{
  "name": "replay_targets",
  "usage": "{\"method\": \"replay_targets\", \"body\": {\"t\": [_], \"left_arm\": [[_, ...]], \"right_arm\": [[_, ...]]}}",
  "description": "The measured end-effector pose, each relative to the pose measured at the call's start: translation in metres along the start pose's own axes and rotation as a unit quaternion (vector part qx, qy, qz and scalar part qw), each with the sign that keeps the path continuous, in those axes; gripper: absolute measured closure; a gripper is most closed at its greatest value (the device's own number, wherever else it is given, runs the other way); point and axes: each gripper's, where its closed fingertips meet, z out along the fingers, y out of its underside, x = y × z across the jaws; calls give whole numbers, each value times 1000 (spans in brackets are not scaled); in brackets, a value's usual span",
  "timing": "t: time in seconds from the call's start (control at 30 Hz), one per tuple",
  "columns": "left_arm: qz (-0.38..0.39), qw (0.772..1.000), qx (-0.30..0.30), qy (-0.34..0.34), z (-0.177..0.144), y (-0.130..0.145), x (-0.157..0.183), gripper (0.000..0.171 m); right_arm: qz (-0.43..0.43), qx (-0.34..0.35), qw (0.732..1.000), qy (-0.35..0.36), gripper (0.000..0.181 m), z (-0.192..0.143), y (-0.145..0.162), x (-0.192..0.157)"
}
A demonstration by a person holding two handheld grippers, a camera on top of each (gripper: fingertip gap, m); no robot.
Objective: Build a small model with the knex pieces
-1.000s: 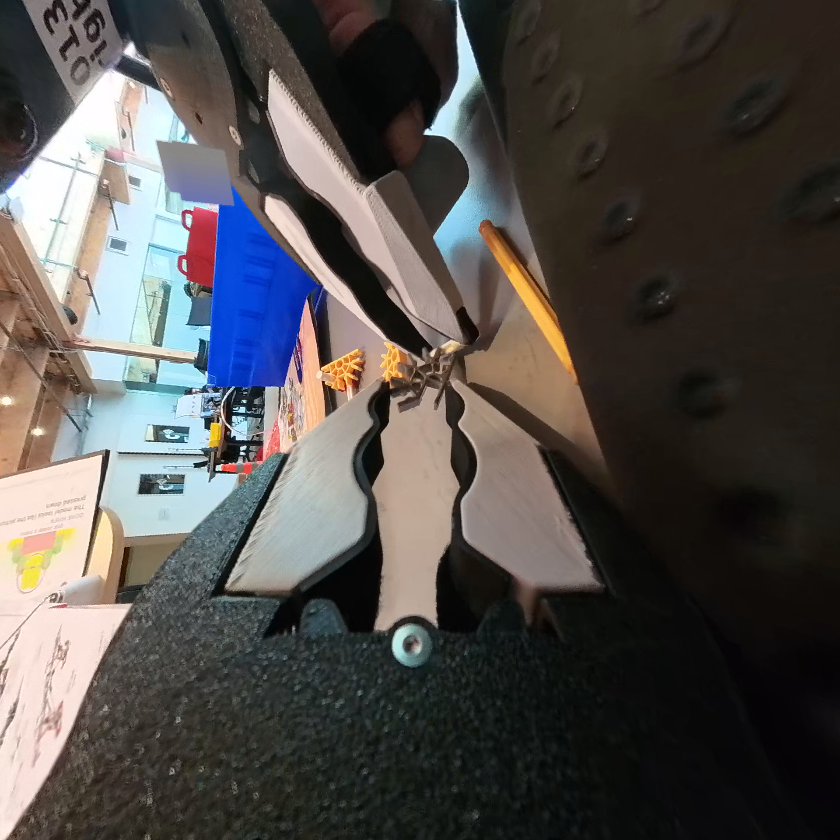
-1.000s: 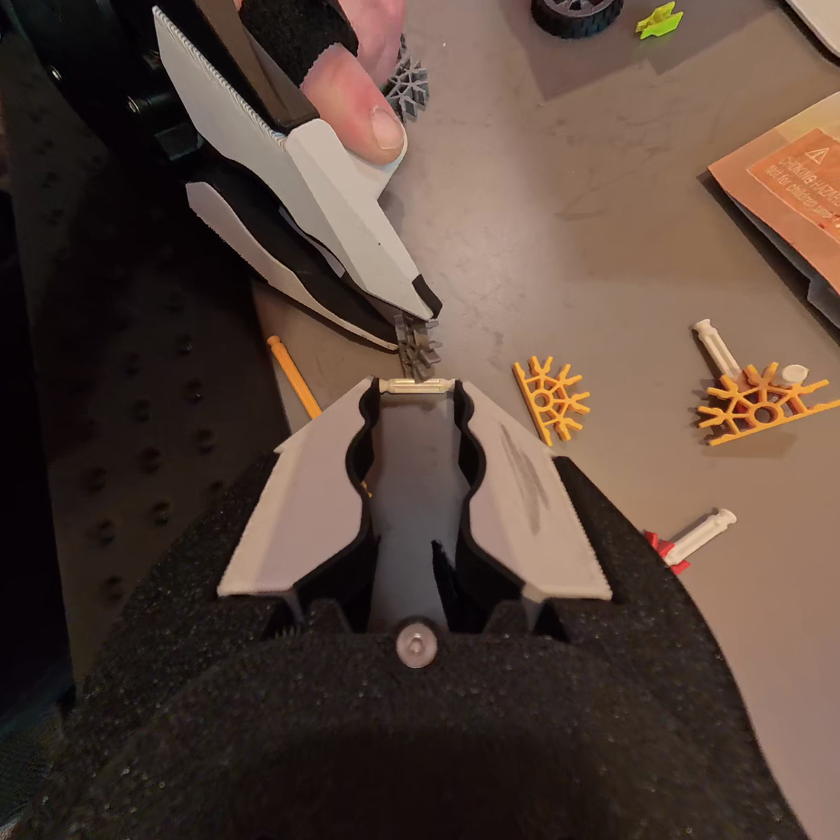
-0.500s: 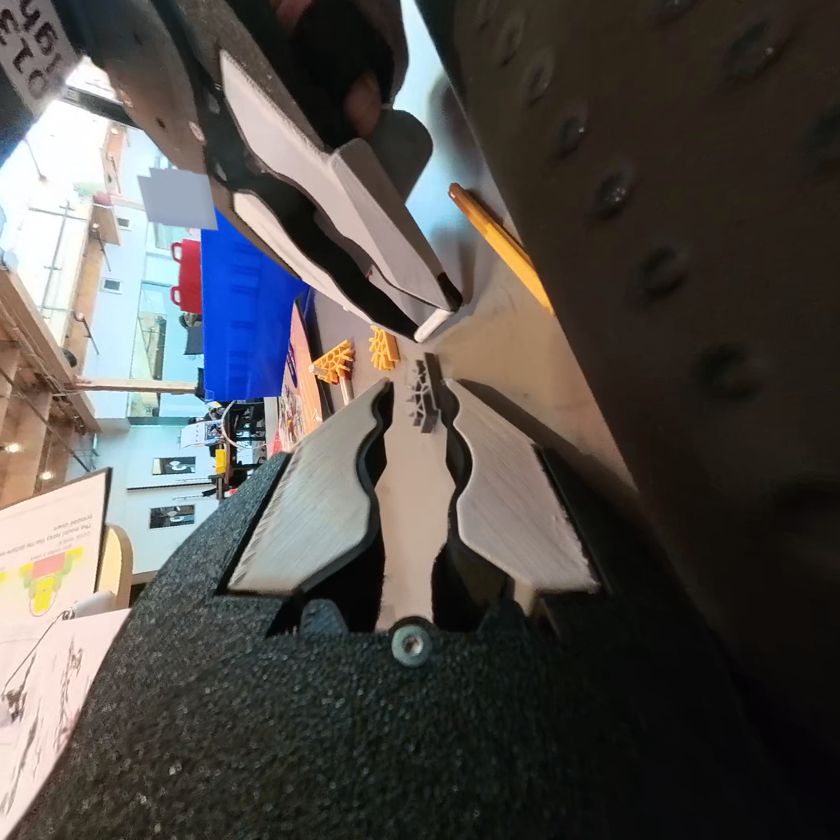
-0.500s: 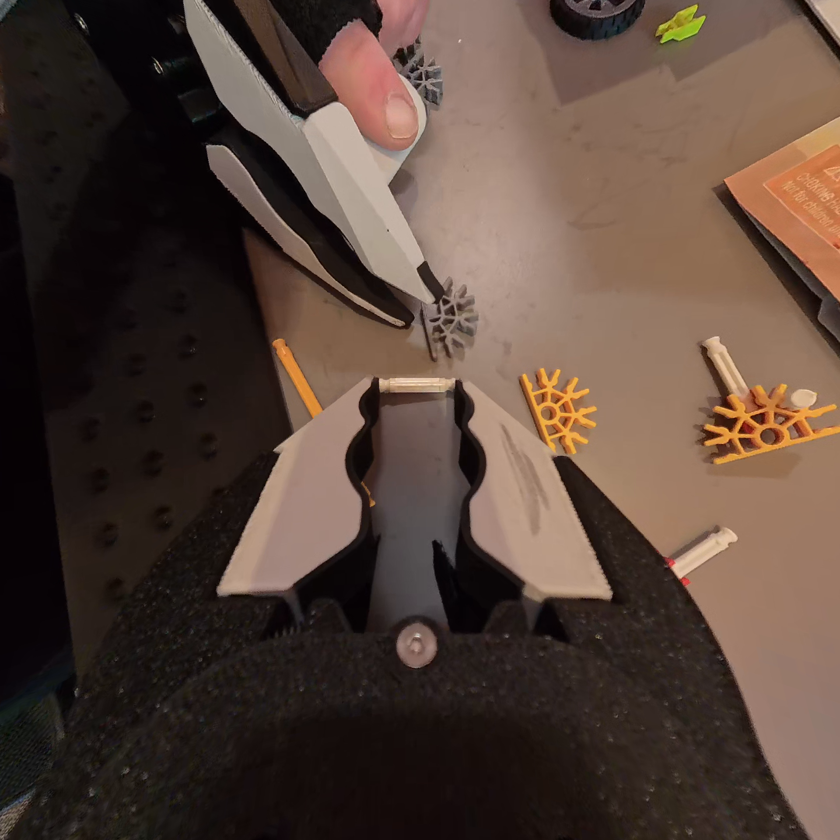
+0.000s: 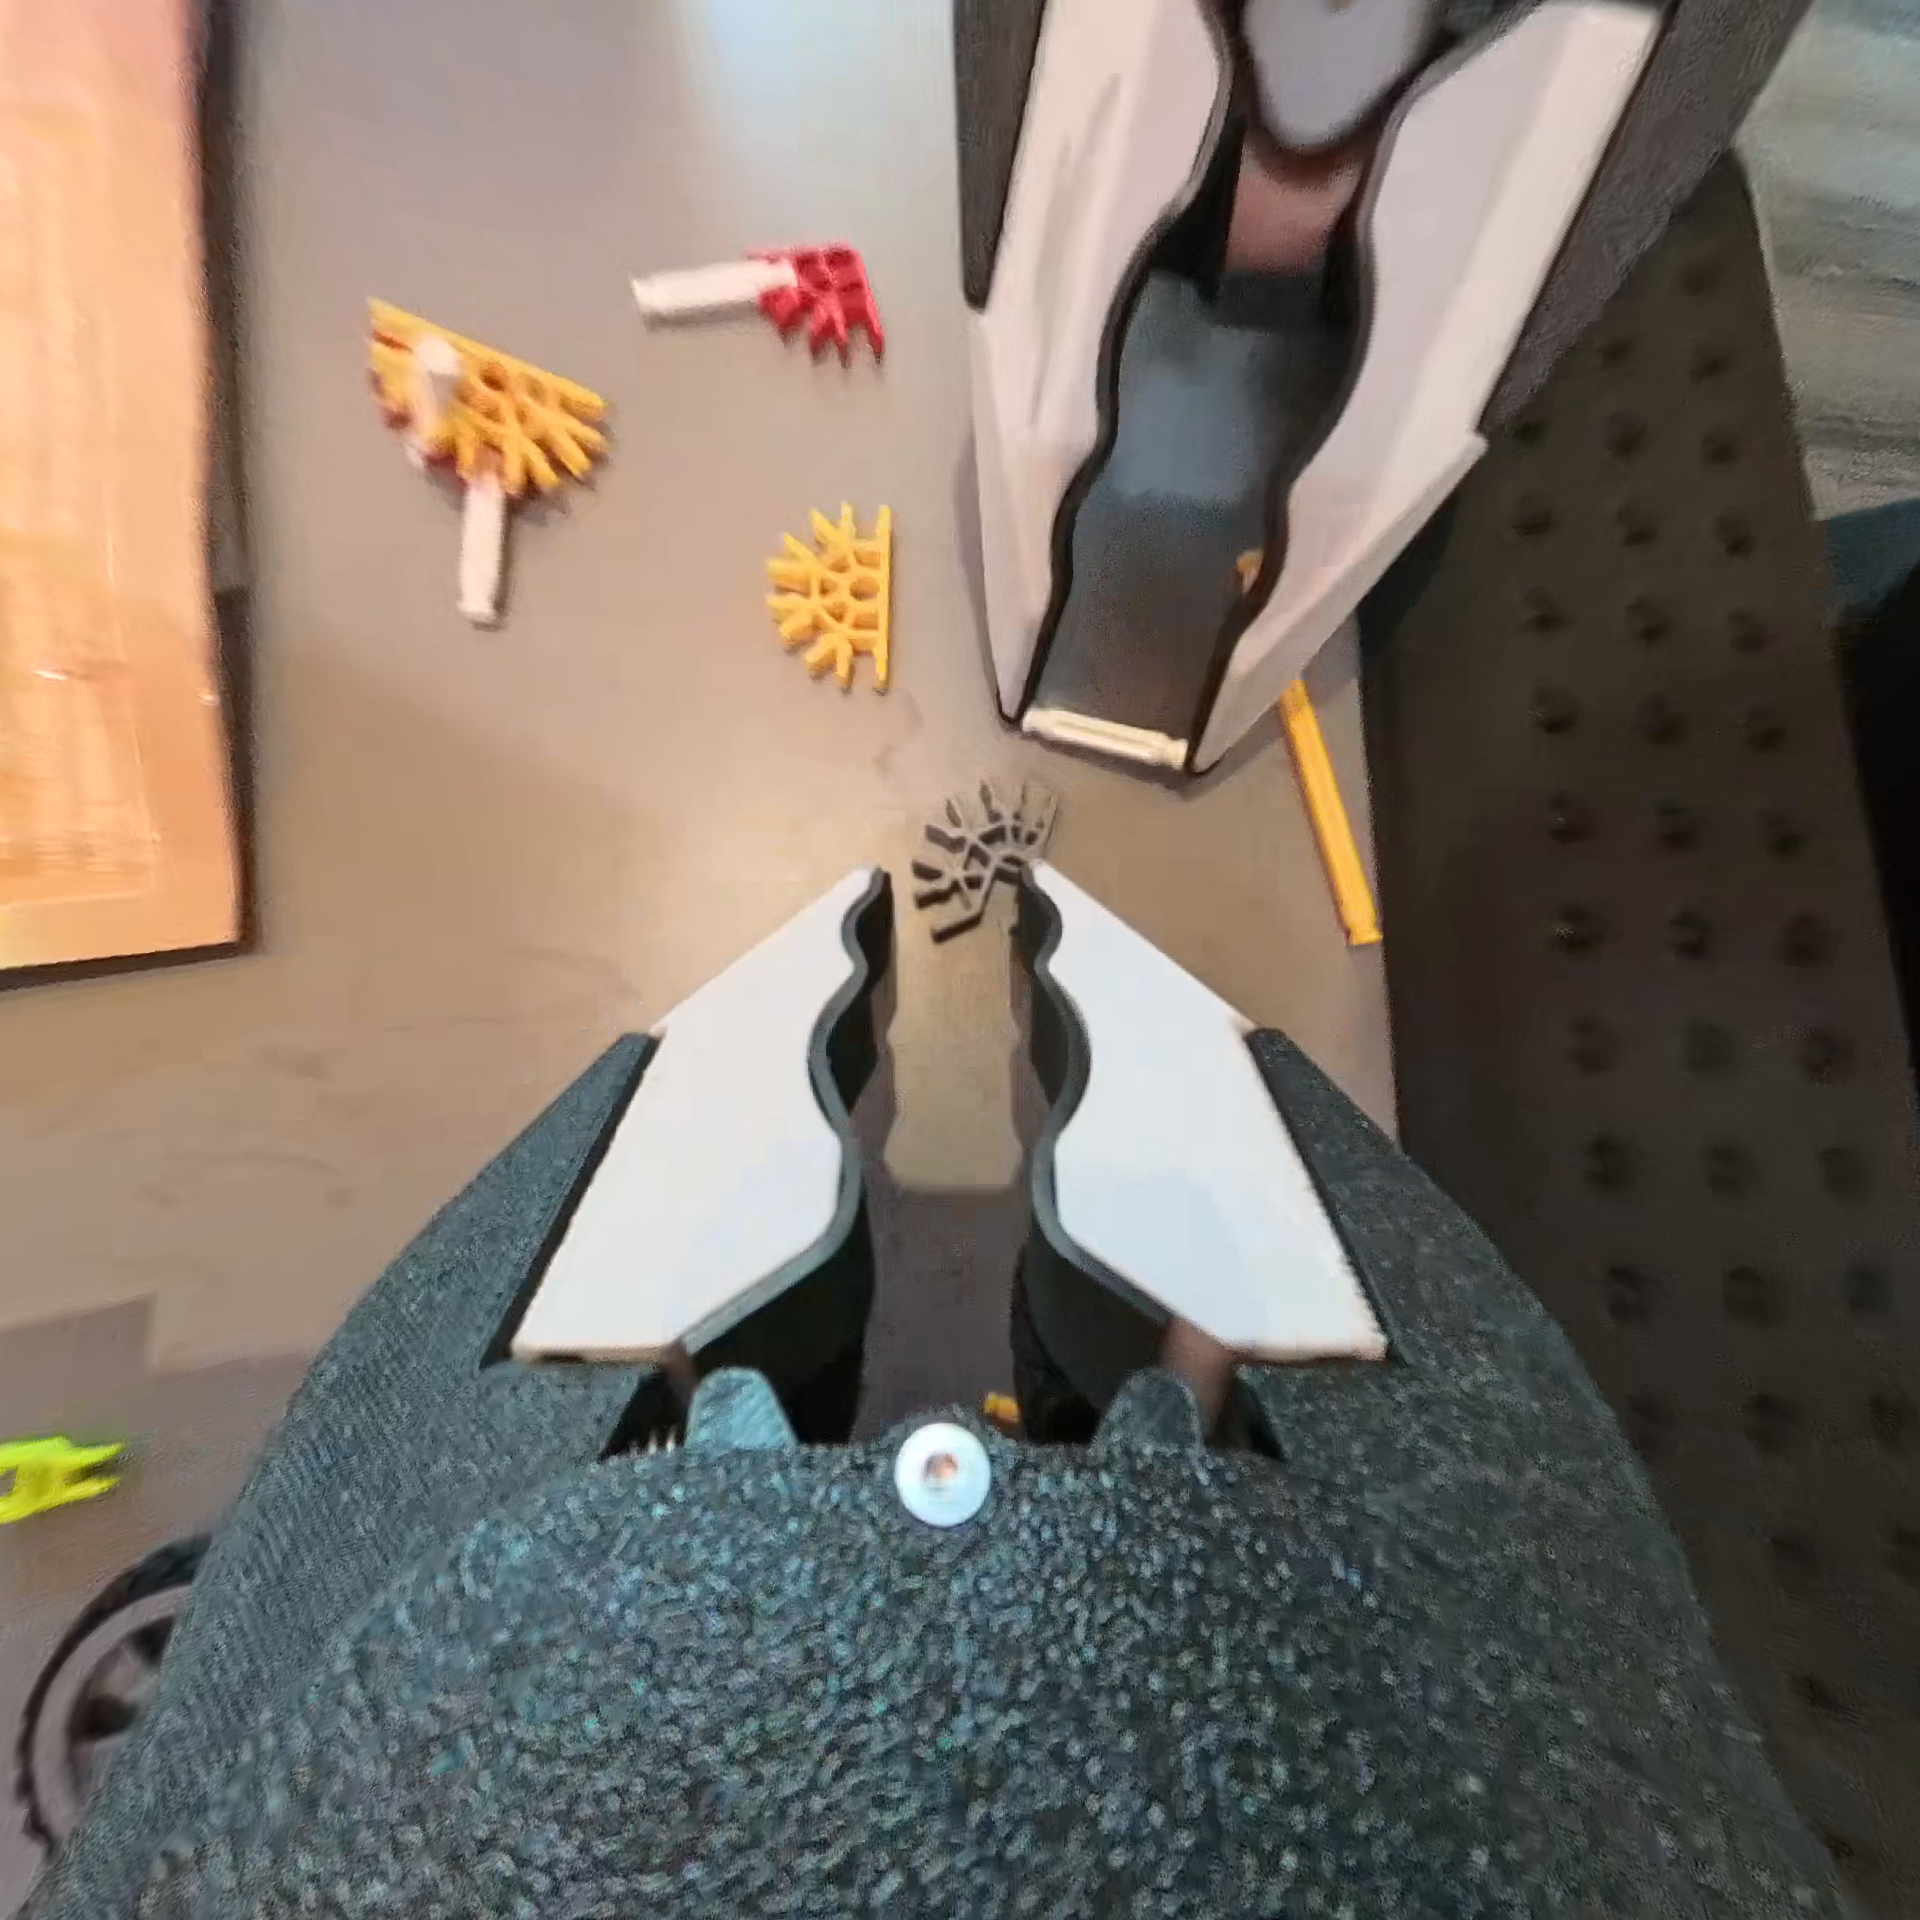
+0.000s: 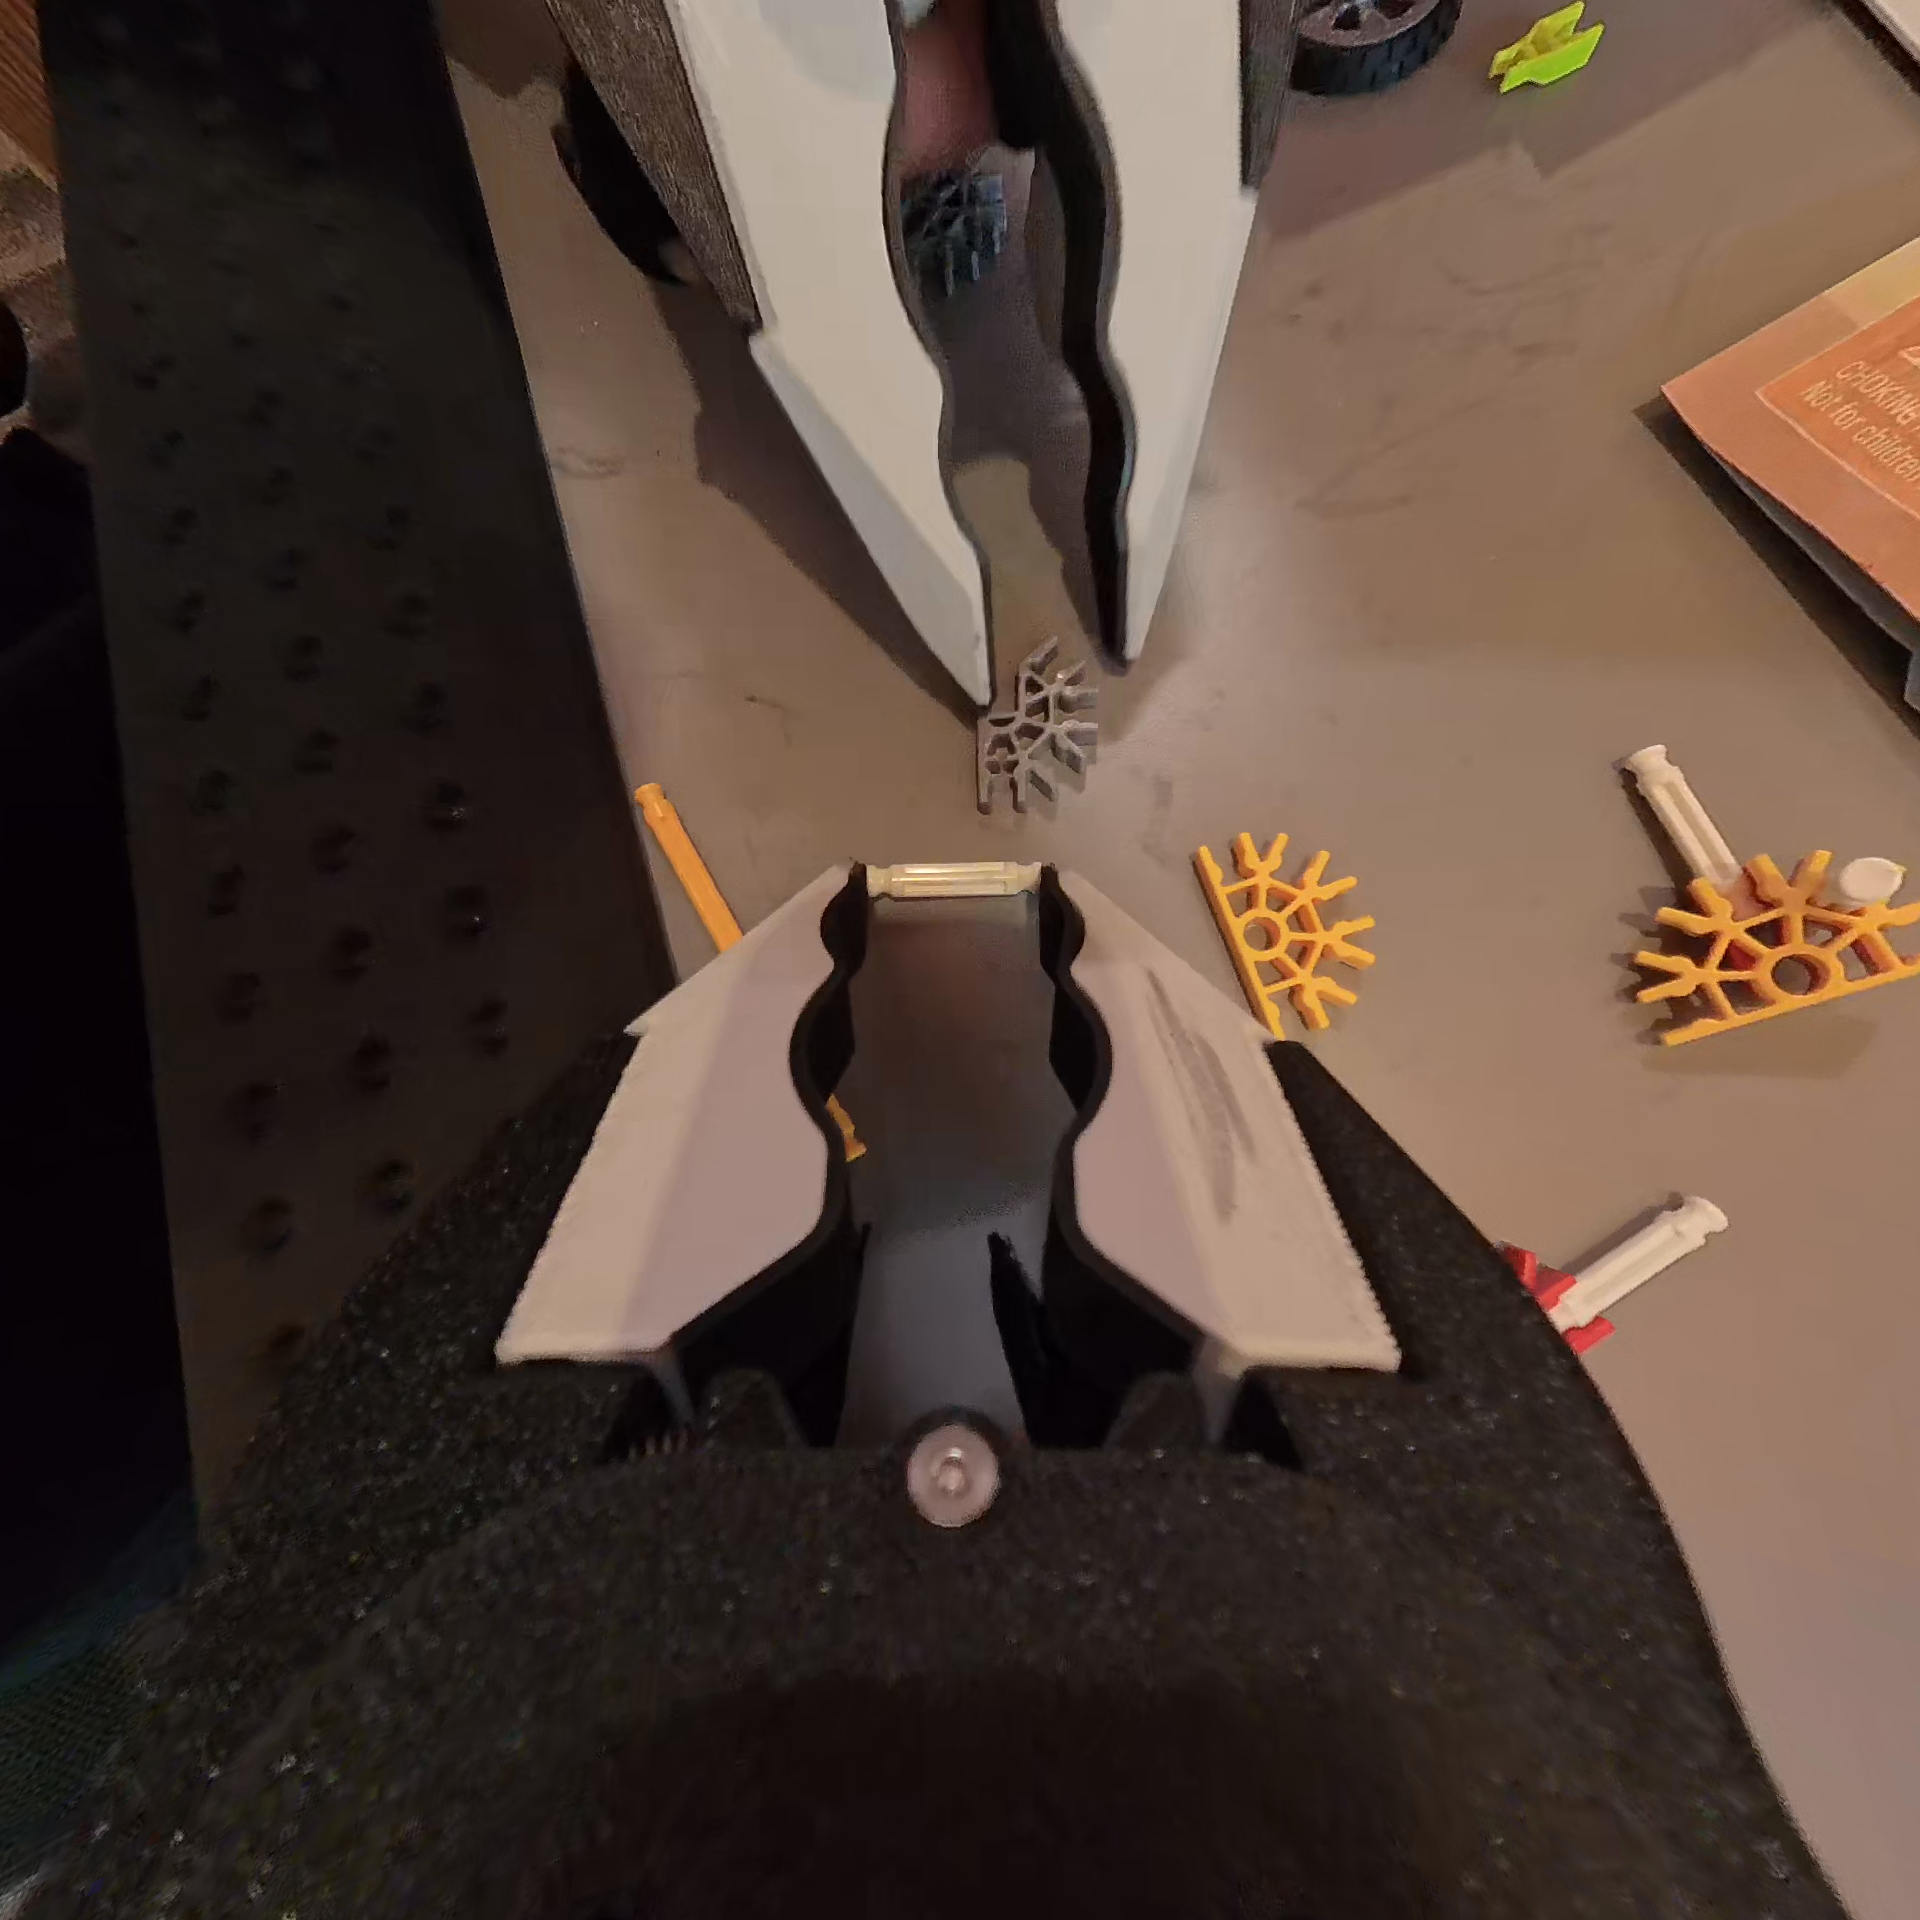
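My left gripper is open with a narrow gap, tips low over the grey table. A grey snowflake-shaped connector lies flat on the table just ahead of its tips. In the right wrist view the left gripper points toward me and one tip touches the connector. My right gripper is shut on a short white rod, held crosswise at the fingertips. It faces the left gripper, and the rod sits just short of the connector.
A yellow connector, a yellow-and-red connector cluster with white rods and a red connector on a white rod lie to the right. A yellow rod lies by a black perforated board. A brown booklet, wheel and green piece lie beyond. Across from one pair of fingers to the other is roughly 4 centimeters.
The left gripper let go of the grey connector, which now lies flat on the table. The left gripper swung round to face the right gripper. The right gripper kept holding the white rod.
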Motion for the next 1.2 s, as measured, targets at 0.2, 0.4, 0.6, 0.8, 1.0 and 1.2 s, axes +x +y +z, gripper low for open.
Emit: {"method": "replay_targets", "body": {"t": [0.2,0.4,0.6,0.8,1.0,1.2], "left_arm": [[35,998,-1,-45,5,1,-7,161],[4,997,17,-69,2,-8,-14,152],[-65,994,5,-84,15,-15,-20,133],[-58,994,14,-87,22,-21,-13,151],[44,997,3,-68,20,-20,0,156],[108,991,-16,-82,11,-13,2,159]], "right_arm": [[-6,3,1000,0,149,0,0,0],[-9,7,1000,-2,149,-2,1,0],[-8,11,1000,4,149,-4,4,1],[-13,10,1000,10,149,-8,8,2],[-22,8,1000,19,149,-13,13,3],[-37,-1,998,42,149,-15,16,5]]}}
